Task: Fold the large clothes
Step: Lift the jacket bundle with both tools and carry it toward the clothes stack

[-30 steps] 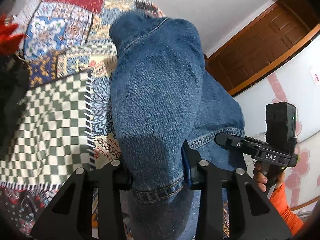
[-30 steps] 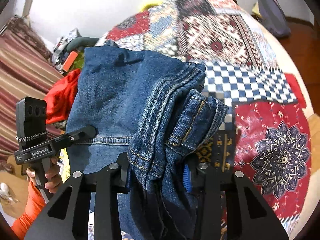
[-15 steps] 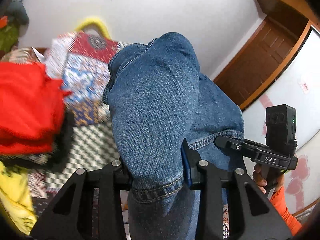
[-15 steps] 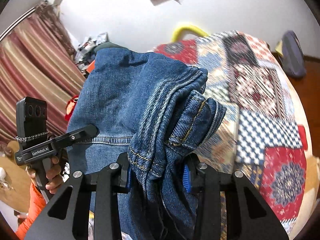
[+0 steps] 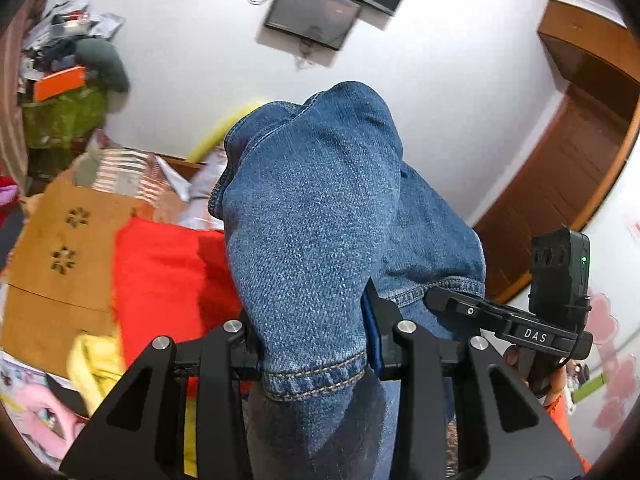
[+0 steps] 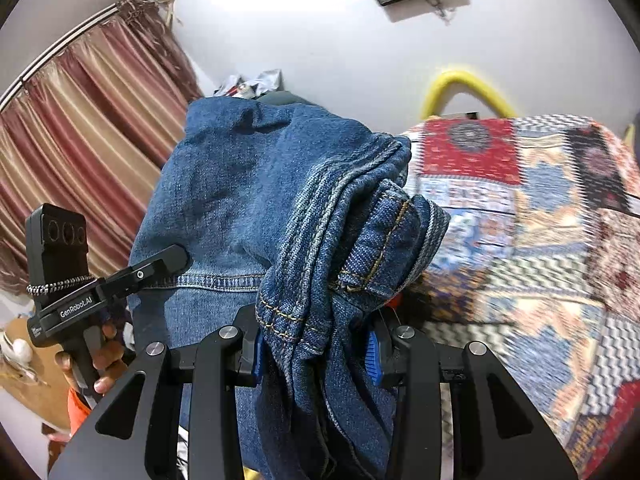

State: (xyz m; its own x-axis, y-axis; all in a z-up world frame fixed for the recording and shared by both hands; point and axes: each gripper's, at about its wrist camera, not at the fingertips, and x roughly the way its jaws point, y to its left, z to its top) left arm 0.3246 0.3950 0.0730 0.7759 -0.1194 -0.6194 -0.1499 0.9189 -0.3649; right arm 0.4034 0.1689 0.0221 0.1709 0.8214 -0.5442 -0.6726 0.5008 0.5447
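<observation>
In the left wrist view, the left hand-held gripper (image 5: 316, 354) is pinching a hemmed fold of the blue jeans (image 5: 316, 216), which are bulging up in front of the lens. Compared with a second ago, the camera is tilting upward: the patchwork bedspread that filled the background is giving way to the white wall, a wall-mounted screen (image 5: 312, 14), a red garment (image 5: 172, 276) and a cardboard piece (image 5: 60, 248). The right hand-held gripper (image 5: 440, 300), showing here, is carrying the lettering "DAS".

In the right wrist view, the right hand-held gripper (image 6: 316, 354) is clamping a bunched seam of the jeans (image 6: 240, 200), held raised beside the bed. The bedspread (image 6: 540, 220) is now sliding right and blurring, and a striped curtain (image 6: 80, 128) is coming into sight. The left hand-held gripper (image 6: 176, 258) is reading "GenRobot.AI".
</observation>
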